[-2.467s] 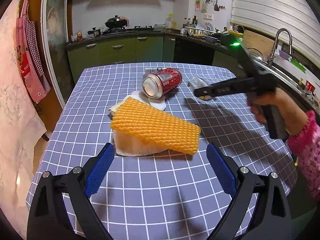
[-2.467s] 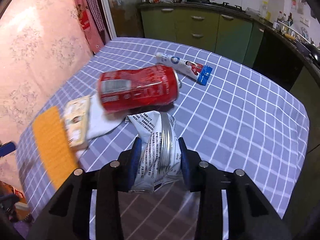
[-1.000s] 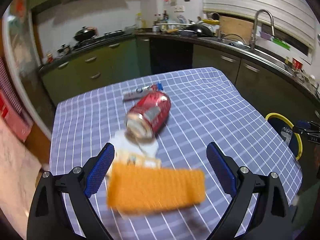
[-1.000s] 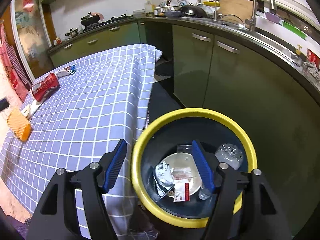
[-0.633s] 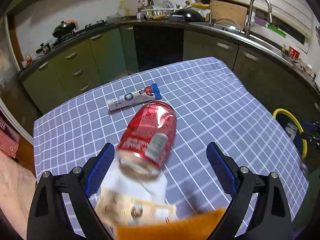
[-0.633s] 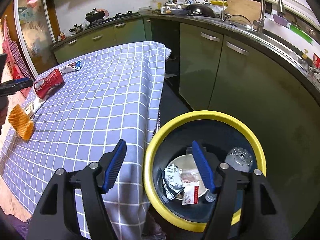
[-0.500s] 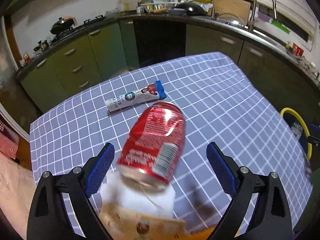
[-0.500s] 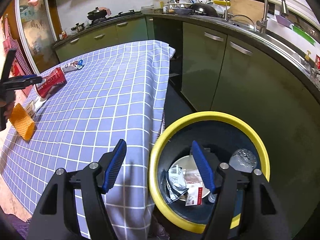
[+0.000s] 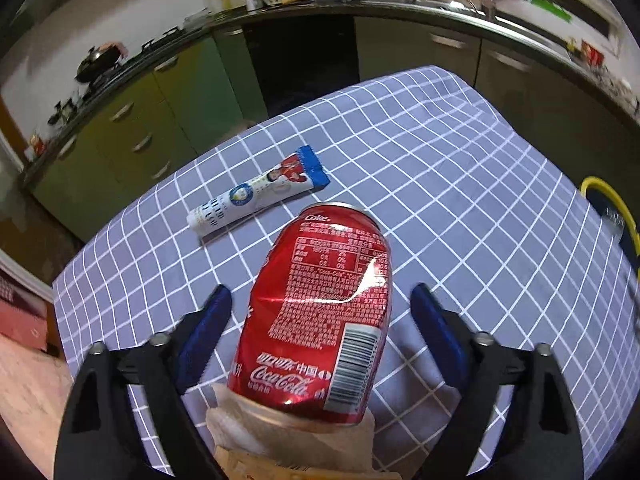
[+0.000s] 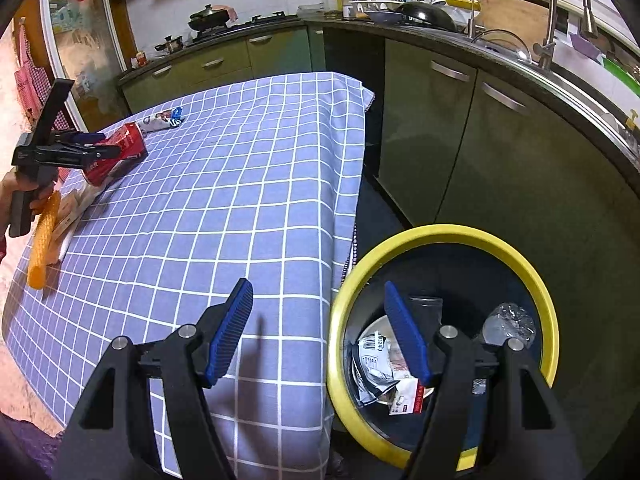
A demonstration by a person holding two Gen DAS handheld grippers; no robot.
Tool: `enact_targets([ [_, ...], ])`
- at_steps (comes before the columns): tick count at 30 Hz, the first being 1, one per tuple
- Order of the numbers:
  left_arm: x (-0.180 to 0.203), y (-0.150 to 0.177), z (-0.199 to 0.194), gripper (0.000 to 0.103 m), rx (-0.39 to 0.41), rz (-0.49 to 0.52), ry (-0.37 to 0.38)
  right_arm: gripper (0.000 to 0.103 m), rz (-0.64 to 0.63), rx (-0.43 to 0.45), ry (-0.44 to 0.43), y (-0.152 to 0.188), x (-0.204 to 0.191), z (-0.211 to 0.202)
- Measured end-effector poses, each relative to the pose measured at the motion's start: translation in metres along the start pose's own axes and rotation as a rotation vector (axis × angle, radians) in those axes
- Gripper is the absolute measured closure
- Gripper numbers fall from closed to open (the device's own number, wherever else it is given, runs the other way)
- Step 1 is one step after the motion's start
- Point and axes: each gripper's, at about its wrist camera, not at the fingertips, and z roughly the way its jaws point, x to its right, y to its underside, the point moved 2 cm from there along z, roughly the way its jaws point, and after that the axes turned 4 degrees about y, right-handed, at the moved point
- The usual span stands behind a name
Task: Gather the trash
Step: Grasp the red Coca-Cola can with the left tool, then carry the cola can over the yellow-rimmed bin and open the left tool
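Though elsewhere edge-on, bin [image 10: 440, 236] contents.

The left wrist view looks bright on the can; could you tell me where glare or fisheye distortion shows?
Left wrist view: a white glare streak crosses the red can, and the counter edge bows. Right wrist view: the checked tablecloth lines curve, with no strong glare.

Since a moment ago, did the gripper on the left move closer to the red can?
Yes. The left gripper moved forward along the table: the red can, earlier beyond it, now lies between its open jaws, untouched.
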Motion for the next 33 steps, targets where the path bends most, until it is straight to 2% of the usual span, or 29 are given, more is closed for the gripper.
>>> enact_targets([
  [1,0.001,0.0,0.002,0.032,-0.013,0.002,0.002,0.039,0.001,0.002,-0.001,0.0,0.0,-0.001],
  [6,0.006,-0.002,-0.003,0.033,-0.013,0.009,-0.003,0.039,0.01,0.01,-0.007,0.003,0.005,-0.008],
  [10,0.023,-0.004,-0.024,0.033,0.026,0.037,-0.017,0.039,0.021,0.018,-0.007,0.006,0.012,-0.013],
  [14,0.053,-0.008,-0.052,0.033,0.068,0.056,0.019,0.039,0.023,0.032,-0.008,0.009,0.015,-0.022],
  [18,0.101,-0.009,-0.077,0.033,0.1,0.103,0.085,0.039,0.035,0.065,0.02,0.014,0.027,-0.041],
  [24,0.213,-0.015,-0.104,0.033,0.157,0.228,0.257,0.039,0.116,0.122,0.12,0.031,0.071,-0.08],
  [28,0.283,-0.025,-0.103,0.033,0.166,0.301,0.356,0.039,0.18,0.139,0.17,0.05,0.102,-0.101],
  [33,0.356,-0.041,-0.079,0.033,0.144,0.336,0.434,0.038,0.242,0.141,0.205,0.071,0.131,-0.116],
])
